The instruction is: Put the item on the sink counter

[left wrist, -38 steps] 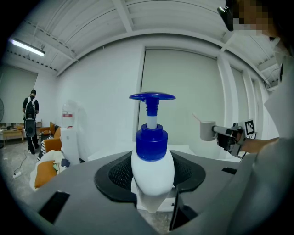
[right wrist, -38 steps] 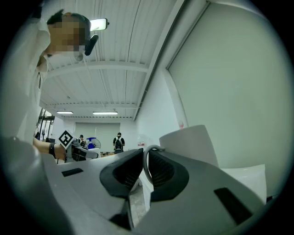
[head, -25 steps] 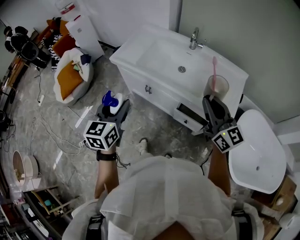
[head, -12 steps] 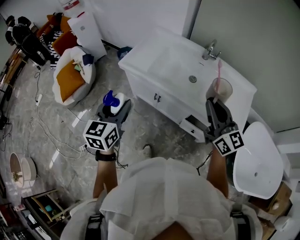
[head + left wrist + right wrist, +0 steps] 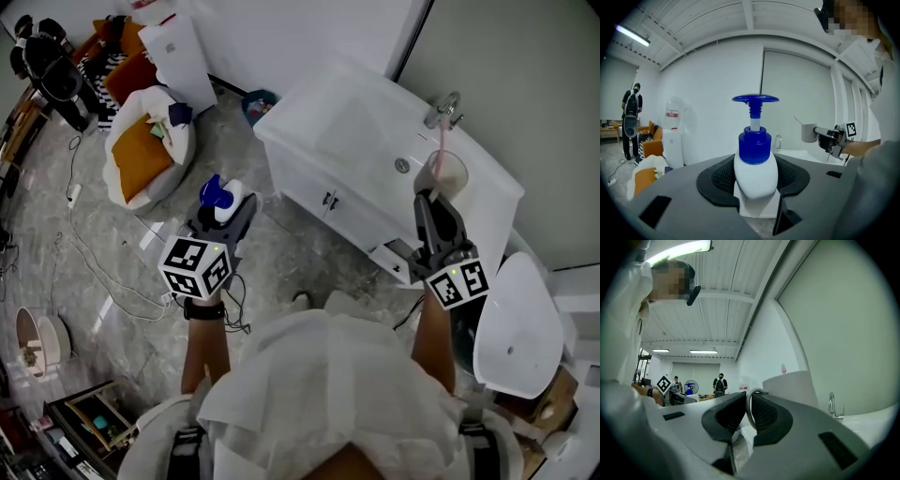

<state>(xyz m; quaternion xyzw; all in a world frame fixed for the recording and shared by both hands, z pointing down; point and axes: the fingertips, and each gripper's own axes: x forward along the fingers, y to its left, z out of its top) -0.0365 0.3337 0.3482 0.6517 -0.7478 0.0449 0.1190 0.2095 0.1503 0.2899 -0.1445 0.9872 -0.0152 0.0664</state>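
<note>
A white pump bottle (image 5: 225, 197) with a blue pump head is upright between the jaws of my left gripper (image 5: 223, 212), which is shut on its body (image 5: 755, 164). It hangs over the floor, left of the white sink counter (image 5: 328, 103). My right gripper (image 5: 434, 199) is shut on the handle (image 5: 750, 406) of a pale cup (image 5: 443, 171) with a pink toothbrush (image 5: 440, 141) standing in it. The cup hangs at the counter's front right, near the faucet (image 5: 446, 107). In the left gripper view the right gripper (image 5: 830, 138) and its cup (image 5: 808, 132) show at the right.
A drawer (image 5: 394, 257) stands open in the cabinet under the cup. A white toilet (image 5: 511, 323) is at the right. A white and orange cushion heap (image 5: 145, 145) and a water dispenser (image 5: 183, 61) stand at the left; cables (image 5: 103, 272) lie on the floor.
Both grippers have drifted left along the sink cabinet's front with their loads. The cup now sits nearer the drain and faucet. Neither grip has changed.
</note>
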